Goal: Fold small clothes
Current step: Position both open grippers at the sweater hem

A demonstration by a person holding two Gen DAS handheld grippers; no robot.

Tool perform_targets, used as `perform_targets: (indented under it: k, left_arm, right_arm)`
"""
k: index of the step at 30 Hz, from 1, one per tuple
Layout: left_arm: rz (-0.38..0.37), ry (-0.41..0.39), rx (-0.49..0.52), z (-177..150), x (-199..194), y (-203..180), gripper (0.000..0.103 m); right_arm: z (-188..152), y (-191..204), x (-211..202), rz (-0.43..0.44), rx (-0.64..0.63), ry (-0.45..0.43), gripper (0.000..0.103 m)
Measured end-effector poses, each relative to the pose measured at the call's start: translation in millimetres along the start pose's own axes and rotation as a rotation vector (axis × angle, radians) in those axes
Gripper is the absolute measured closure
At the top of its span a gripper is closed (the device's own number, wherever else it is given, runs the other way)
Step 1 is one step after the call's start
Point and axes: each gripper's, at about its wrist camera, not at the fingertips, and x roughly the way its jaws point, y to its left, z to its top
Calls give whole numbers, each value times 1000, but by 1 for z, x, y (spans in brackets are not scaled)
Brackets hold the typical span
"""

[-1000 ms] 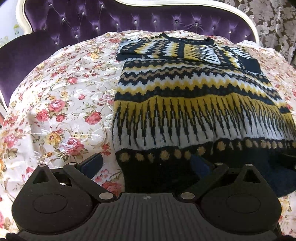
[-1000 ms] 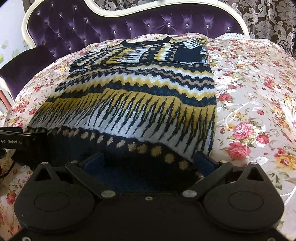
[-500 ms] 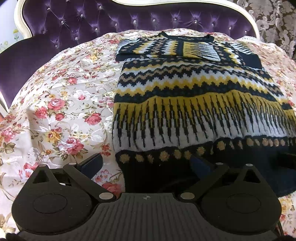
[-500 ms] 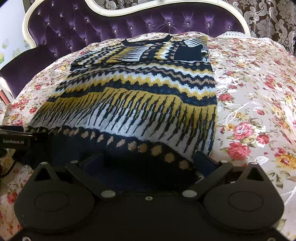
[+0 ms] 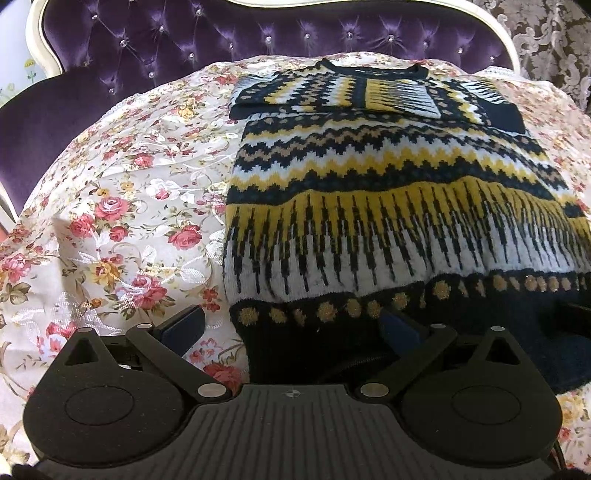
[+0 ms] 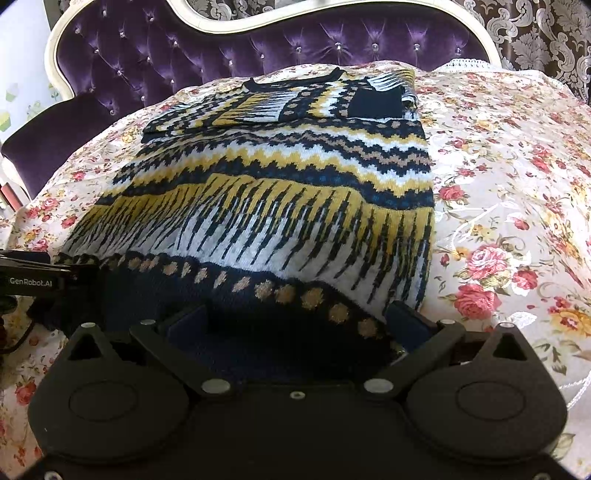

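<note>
**Ana:** Both sets of jaws stand wide apart. On the left gripper (image 5: 291,326) one finger is over the flowered bedspread (image 5: 122,221) and the other over the dark hem of the sweater (image 5: 369,206), so the hem's near left corner lies in the gap between them.

**Ben:** And the right gripper (image 6: 295,321)?

**Ana:** Spread just as wide, with the near right corner of the hem sitting between its fingers. The dark band with the gold dots runs across the gap.

**Ben:** Are the pads pressing on the knit?

**Ana:** Hard to say; the hem is nearly black down there and blends into the gripper bodies. The fabric is between the fingers in each case, but neither pair has closed on it.

**Ben:** Where does the sweater lie?

**Ana:** Flat on the bedspread (image 6: 509,192), neckline toward the purple tufted headboard (image 6: 258,48), hem toward the cameras. Its sleeves are folded in across the chest, one over the other, so the body forms a plain rectangle. The pattern goes from zigzag stripes in yellow, white and navy down to long yellow and black streaks, then the dotted navy band.

**Ben:** Anything else in view?

**Ana:** From the right wrist view the left gripper (image 6: 33,282) shows at the left edge, level with the hem, with a label on its side. Patterned curtains (image 6: 535,33) hang behind the headboard.
</note>
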Motion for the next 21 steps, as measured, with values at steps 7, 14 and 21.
perform_targets:
  k: [7,14,21]
  left_arm:
    - [-30,-5,-23,-3,1,4,1]
    - [-76,-31,-13,-10,-1,10,1]
    - [-127,-44,30,-18,-8,15,2]
  right_arm:
    - [0,-3,1,19,11,5,0]
    - [-3,-9,1,45,31,2,0]
    - [-6,-14,-10,95,37,8,0]
